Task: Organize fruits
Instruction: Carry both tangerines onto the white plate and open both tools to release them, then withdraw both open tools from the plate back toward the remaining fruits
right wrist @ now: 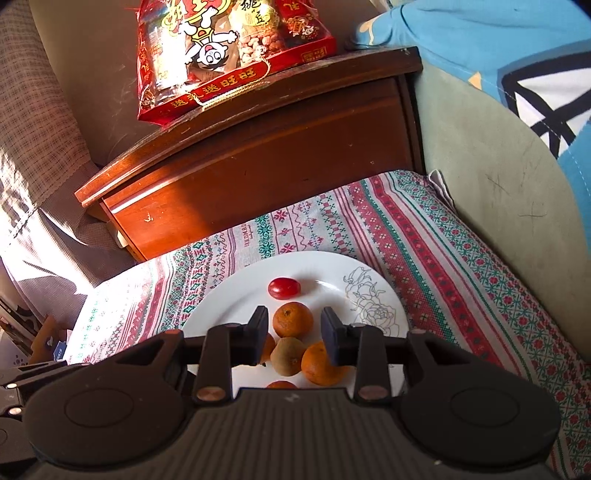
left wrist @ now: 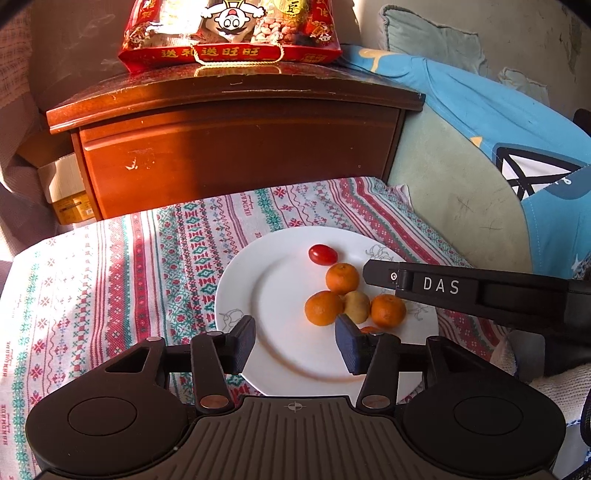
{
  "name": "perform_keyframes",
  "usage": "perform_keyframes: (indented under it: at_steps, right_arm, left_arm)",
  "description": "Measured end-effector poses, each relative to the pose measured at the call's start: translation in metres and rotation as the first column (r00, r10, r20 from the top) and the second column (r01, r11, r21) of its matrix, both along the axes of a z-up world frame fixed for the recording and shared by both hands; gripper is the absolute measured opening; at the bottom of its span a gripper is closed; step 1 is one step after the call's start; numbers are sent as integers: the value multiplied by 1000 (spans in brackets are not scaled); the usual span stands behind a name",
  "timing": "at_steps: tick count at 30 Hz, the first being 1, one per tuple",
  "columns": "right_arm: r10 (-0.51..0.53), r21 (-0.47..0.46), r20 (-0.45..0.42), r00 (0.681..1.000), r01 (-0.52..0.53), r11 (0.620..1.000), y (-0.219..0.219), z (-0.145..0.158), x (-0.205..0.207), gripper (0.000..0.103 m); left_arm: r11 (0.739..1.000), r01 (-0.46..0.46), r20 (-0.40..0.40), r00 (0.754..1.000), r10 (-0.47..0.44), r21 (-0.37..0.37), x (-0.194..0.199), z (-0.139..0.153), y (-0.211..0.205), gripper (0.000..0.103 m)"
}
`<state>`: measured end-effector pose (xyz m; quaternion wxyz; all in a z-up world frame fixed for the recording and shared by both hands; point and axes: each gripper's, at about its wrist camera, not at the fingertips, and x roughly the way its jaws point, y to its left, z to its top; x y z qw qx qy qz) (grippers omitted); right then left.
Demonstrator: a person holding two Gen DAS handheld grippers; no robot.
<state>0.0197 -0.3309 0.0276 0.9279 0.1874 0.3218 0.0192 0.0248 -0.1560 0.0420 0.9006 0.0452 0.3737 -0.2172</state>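
- The left gripper (left wrist: 294,341) is held with its jaws spread apart and empty, above the near part of the white plate (left wrist: 273,280).
- The right gripper (right wrist: 294,338) is likewise parted and holds nothing; an orange (right wrist: 293,319) is seen just ahead, between the 2 fingertips.
- 3 oranges (left wrist: 342,277) and 1 kiwi (left wrist: 357,306) are clustered on the plate, ahead and right of the left gripper's jaws; a 4th orange is partly hidden behind the right fingertip.
- 1 cherry tomato (left wrist: 323,254) lies apart, beyond the cluster.
- The plate rests on a patterned cloth (left wrist: 110,266).
- A wooden cabinet (left wrist: 236,147) stands beyond, bearing a red snack bag (left wrist: 229,33).
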Motion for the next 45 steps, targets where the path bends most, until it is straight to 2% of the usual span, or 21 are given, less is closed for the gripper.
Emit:
perform_keyframes:
  at_steps: [11,22,33,45]
  right_arm:
    - [53,-31,36,998,-52,998,22,24,-22,39]
    - [137,-40,35,990,-135,990,55,27,-51,40]
    - [211,-33,9,978,-210,977,79,15,-73,42]
    - [328,-37,-29,944,-329,944,114,-3,-79,42]
  left_arm:
    - [998,-64,-10,998,64,12,-13,25,33,49]
    - [987,-158,-17,987,158,-14,-25,37,80,49]
    - [970,-245,-26,969,244,-3,-32,32,124,49]
    - [954,-295,-56,953,298,53,-38,5,161,49]
